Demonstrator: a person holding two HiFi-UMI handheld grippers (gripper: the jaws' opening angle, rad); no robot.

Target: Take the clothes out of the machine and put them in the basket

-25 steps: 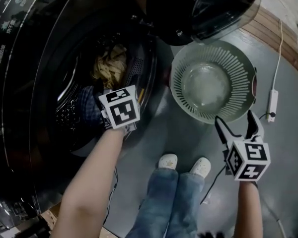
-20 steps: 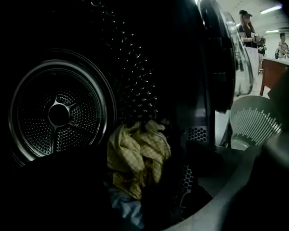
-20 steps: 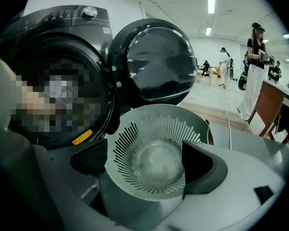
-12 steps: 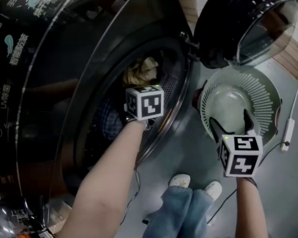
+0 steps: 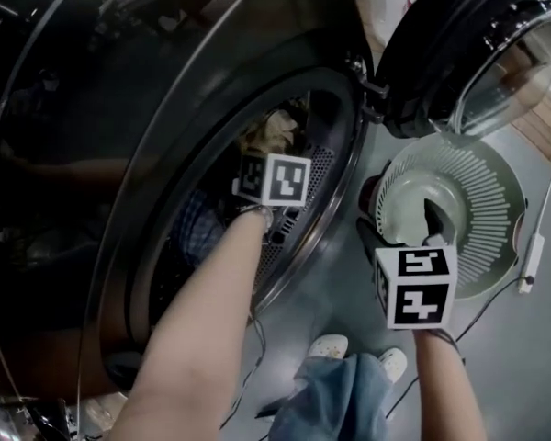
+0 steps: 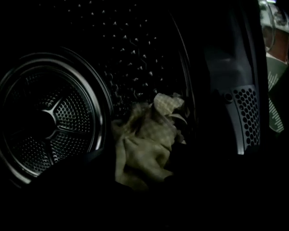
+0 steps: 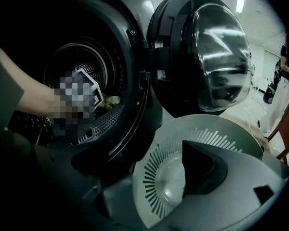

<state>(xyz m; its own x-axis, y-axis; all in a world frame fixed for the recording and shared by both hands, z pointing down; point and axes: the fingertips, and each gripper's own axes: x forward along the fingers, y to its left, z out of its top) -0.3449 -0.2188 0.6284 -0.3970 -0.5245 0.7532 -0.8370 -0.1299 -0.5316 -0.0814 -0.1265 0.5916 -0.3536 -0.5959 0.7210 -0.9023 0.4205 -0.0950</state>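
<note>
**Left tool**: I have it reaching into the drum of the machine, with its marker cube at the door ring. Its jaws have just been closing. The left gripper view is too dark to show them, so I cannot tell how far apart they stand or whether cloth lies between them. Just ahead of this tool lies 1 crumpled beige checked cloth. Left of the tool in the head view lies a blue checked garment.

**Right tool**: its 2 jaws are wide apart and hold nothing. Directly beyond its tips the slotted basket sits on the floor, under the open door.
</note>
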